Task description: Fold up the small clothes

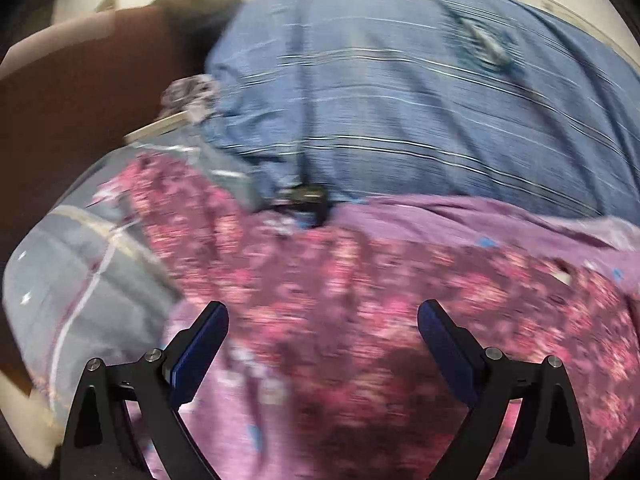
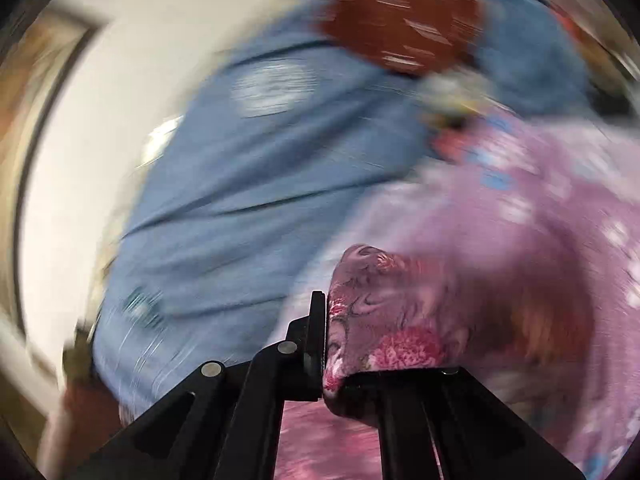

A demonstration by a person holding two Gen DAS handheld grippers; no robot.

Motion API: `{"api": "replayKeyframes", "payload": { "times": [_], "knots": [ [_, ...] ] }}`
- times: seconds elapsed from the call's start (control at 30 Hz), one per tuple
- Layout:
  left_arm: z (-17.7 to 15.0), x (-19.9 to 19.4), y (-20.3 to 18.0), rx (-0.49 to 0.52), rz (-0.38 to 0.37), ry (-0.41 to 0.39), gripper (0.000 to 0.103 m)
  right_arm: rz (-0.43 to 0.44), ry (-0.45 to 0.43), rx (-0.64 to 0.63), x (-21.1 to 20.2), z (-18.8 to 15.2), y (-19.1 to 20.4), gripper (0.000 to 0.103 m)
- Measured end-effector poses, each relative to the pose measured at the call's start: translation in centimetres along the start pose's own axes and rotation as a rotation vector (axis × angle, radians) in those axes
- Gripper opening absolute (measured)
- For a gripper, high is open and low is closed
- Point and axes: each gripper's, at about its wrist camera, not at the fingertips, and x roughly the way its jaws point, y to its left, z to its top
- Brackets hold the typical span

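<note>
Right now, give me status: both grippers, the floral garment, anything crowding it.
Left gripper open, over the pink floral garment. Right gripper shut on a fold of it. Blue striped cloth lies right behind, touching it. Both views blurred.

Motion blur smears the blue striped cloth (image 2: 248,184); the floral garment (image 2: 384,320) hides the right gripper's (image 2: 326,344) far finger.

Pink-flowered purple garment (image 1: 360,300) — blue cloth (image 1: 400,100) with pale stripes.

Black angular linkage arms, silver round screws, dark blue pads on left fingers (image 1: 202,350)
</note>
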Motion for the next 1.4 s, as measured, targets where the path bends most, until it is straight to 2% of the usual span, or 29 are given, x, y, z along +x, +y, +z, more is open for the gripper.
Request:
{"api": "replayKeyframes", "payload": {
  "times": [0.1,0.17,0.23,0.27,0.33,0.37,0.4,0.43,0.47,0.53,0.63,0.73,0.77,0.8,0.87,0.93,1.03,1.13,1.17,1.2,1.23,1.27,1.33,1.4],
  "knots": [
    [0.3,0.3,2.4,-0.054,0.063,0.006,0.096,0.088,0.110,-0.186,2.1,-3.4,7.9,0.004],
    [0.5,0.6,3.3,-0.078,0.092,0.012,0.096,0.131,0.209,-0.319,4.0,-7.5,13.2,0.004],
    [0.6,1.0,4.4,-0.100,0.114,0.022,0.096,0.158,0.295,-0.392,5.6,-11.9,16.2,0.005],
    [0.7,1.2,4.9,-0.109,0.121,0.031,0.096,0.170,0.358,-0.425,6.8,-14.8,17.5,0.009],
    [0.8,1.7,5.6,-0.115,0.128,0.047,0.096,0.161,0.455,-0.476,8.8,-19.1,19.1,0.010],
    [0.8,1.9,6.0,-0.115,0.131,0.052,0.096,0.155,0.526,-0.523,9.9,-21.9,19.8,0.014],
    [0.8,2.1,6.1,-0.114,0.135,0.054,0.096,0.147,0.618,-0.587,11.5,-24.6,20.3,0.033],
    [0.9,2.3,6.4,-0.114,0.139,0.056,0.096,0.135,0.731,-0.661,12.6,-27.8,20.7,0.045],
    [0.9,2.5,6.6,-0.114,0.143,0.059,0.096,0.134,0.802,-0.714,12.5,-30.0,20.4,0.057],
    [1.0,2.9,6.9,-0.118,0.144,0.064,0.096,0.095,0.874,-0.822,12.5,-32.9,20.2,0.057],
    [1.1,2.7,7.4,-0.112,0.135,0.066,0.096,0.124,0.844,-0.853,9.8,-32.3,18.3,0.058],
    [1.2,2.8,7.1,-0.104,0.130,0.066,0.096,0.174,0.852,-0.720,8.1,-29.0,16.6,0.065],
    [1.3,2.8,7.0,-0.105,0.126,0.066,0.096,0.186,0.831,-0.664,7.6,-27.8,15.7,0.071],
    [1.3,2.7,6.9,-0.105,0.123,0.064,0.096,0.200,0.801,-0.572,7.1,-25.8,14.4,0.076],
    [1.3,2.5,6.7,-0.100,0.128,0.057,0.096,0.222,0.758,-0.359,7.5,-22.6,12.0,0.079],
    [1.2,2.5,6.5,-0.091,0.133,0.055,0.096,0.193,0.763,-0.176,8.3,-21.2,9.6,0.081],
    [1.1,2.6,6.6,-0.097,0.136,0.064,0.096,0.228,0.832,0.199,11.1,-21.6,6.3,0.079],
    [1.2,2.6,6.9,-0.109,0.135,0.067,0.096,0.287,0.855,0.368,13.4,-22.6,8.3,0.073],
    [1.3,2.5,7.0,-0.112,0.134,0.066,0.096,0.326,0.849,0.380,13.7,-22.1,10.3,0.071],
    [1.3,2.4,7.1,-0.115,0.136,0.063,0.096,0.422,0.835,0.332,13.5,-20.8,13.9,0.071],
    [1.4,2.4,7.3,-0.119,0.142,0.059,0.096,0.484,0.825,0.274,13.2,-19.8,16.6,0.071],
    [1.5,2.4,7.4,-0.122,0.144,0.057,0.096,0.569,0.778,0.138,11.9,-18.0,21.0,0.071],
    [1.6,2.5,8.0,-0.137,0.147,0.058,0.096,0.603,0.673,-0.073,9.8,-16.3,25.6,0.072],
    [1.6,2.7,8.4,-0.157,0.155,0.066,0.096,0.538,0.673,-0.194,9.4,-17.0,26.4,0.086]
  ]
}}
